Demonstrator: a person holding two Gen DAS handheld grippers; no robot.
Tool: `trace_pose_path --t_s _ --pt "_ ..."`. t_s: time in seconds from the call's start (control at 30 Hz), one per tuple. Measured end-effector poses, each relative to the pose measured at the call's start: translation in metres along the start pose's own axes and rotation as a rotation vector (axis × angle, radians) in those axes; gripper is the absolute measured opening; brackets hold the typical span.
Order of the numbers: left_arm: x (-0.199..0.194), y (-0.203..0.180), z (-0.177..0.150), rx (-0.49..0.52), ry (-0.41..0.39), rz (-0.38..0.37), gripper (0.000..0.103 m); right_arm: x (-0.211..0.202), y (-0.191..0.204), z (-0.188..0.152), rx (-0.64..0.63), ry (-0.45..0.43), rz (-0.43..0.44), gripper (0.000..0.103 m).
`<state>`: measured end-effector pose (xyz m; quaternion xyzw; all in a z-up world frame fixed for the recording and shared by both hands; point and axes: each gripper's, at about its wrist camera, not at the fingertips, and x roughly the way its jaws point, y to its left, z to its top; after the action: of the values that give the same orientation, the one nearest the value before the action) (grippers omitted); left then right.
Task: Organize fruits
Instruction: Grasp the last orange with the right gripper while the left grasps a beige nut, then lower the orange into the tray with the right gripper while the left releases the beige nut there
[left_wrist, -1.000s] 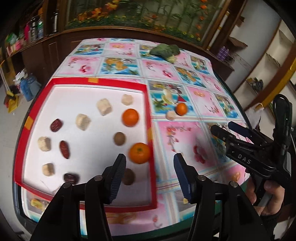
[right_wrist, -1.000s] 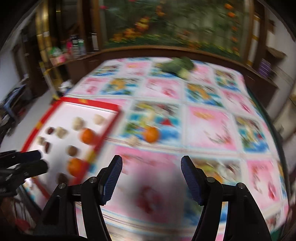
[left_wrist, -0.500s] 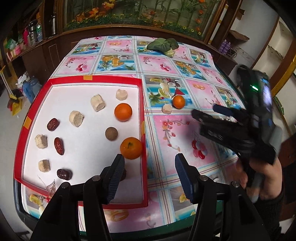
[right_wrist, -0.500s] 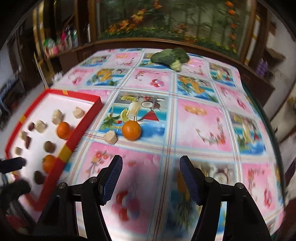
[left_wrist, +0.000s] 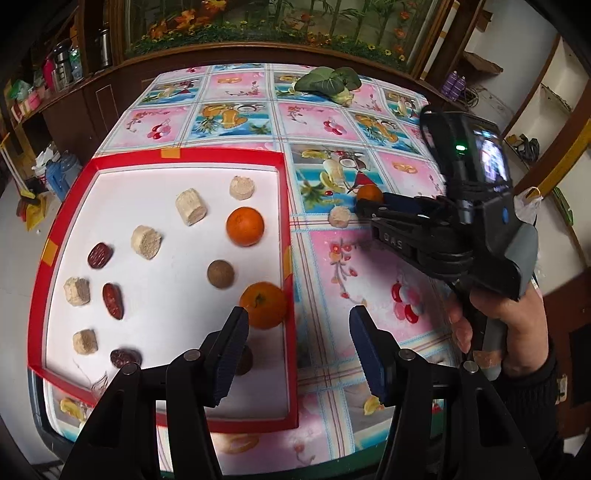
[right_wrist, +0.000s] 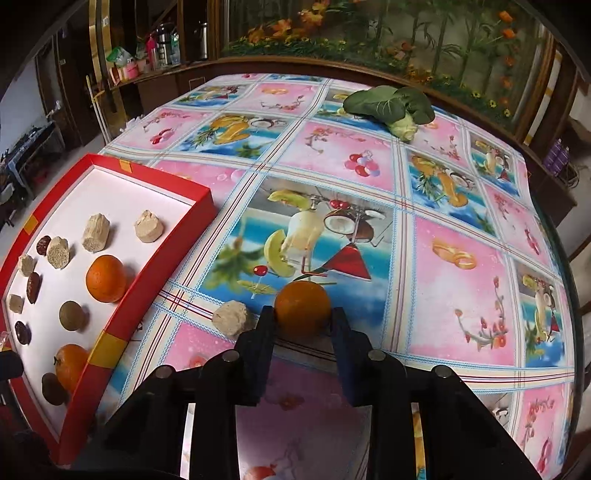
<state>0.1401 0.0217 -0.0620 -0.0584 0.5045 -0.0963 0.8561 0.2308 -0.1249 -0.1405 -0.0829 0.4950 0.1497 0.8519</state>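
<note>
Closing on the loose orange (right_wrist: 302, 308), the right gripper (right_wrist: 303, 325) has its jaws on either side of the fruit, pads at or very near its skin, out on the patterned surface (right_wrist: 461, 206) beside the red tray (right_wrist: 110, 347). Round and smooth, the orange could squirt forward if the grip sits low or off-centre. The pale chunk (right_wrist: 231, 317) just beside it risks a knock. The left gripper (left_wrist: 295, 354) hangs released, empty, over the tray's edge.

Right gripper (right_wrist: 302, 325) now closing around orange (right_wrist: 302, 308)
</note>
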Motion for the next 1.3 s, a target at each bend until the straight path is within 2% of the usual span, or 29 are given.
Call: trace_pose_path --t_s 0.13,0.23,0.37,0.5,0.6,0.73,0.8,0.87,1.07,1.2,1.23,1.3 --pt "0.021 -0.014 0.015 0.014 0.037 -0.025 0.057 -0.005 -0.029 -0.003 0.116 -0.039 0.024 0.03" --pt "0.038 -0.024 0.029 0.034 0.058 -0.017 0.057 -0.003 -0.052 -0.005 0.206 -0.047 -0.039 0.03" --pt "0.073 -0.042 0.056 0.087 0.083 0.031 0.056 -0.003 -0.073 -0.011 0.248 -0.022 -0.131 0.03" --pt "0.105 -0.047 0.076 0.091 0.113 0.084 0.054 -0.009 -0.092 -0.017 0.287 -0.02 -0.207 0.03" --pt "0.121 -0.05 0.084 0.087 0.127 0.109 0.051 -0.01 -0.096 -0.02 0.284 -0.013 -0.219 0.03" --pt "0.137 -0.05 0.089 0.082 0.139 0.094 0.047 -0.011 -0.089 -0.02 0.259 -0.019 -0.219 0.03" --pt "0.138 -0.05 0.09 0.081 0.123 0.113 0.037 -0.009 -0.086 -0.019 0.248 -0.012 -0.211 0.03" --pt "0.139 -0.047 0.09 0.074 0.11 0.105 0.021 -0.006 -0.083 -0.019 0.237 -0.008 -0.207 0.03" --pt "0.124 -0.031 0.074 0.045 0.099 0.083 0.021 -0.005 -0.075 -0.019 0.205 -0.009 -0.202 0.03" --pt "0.086 -0.016 0.05 0.011 0.097 -0.003 0.021 -0.004 -0.072 -0.018 0.188 -0.009 -0.213 0.03" --pt "0.075 -0.011 0.045 -0.004 0.09 -0.002 0.021 -0.004 -0.071 -0.018 0.183 -0.009 -0.217 0.03" --pt "0.047 0.003 0.033 -0.042 0.06 -0.048 0.021 -0.004 -0.067 -0.018 0.171 -0.01 -0.213 0.03"
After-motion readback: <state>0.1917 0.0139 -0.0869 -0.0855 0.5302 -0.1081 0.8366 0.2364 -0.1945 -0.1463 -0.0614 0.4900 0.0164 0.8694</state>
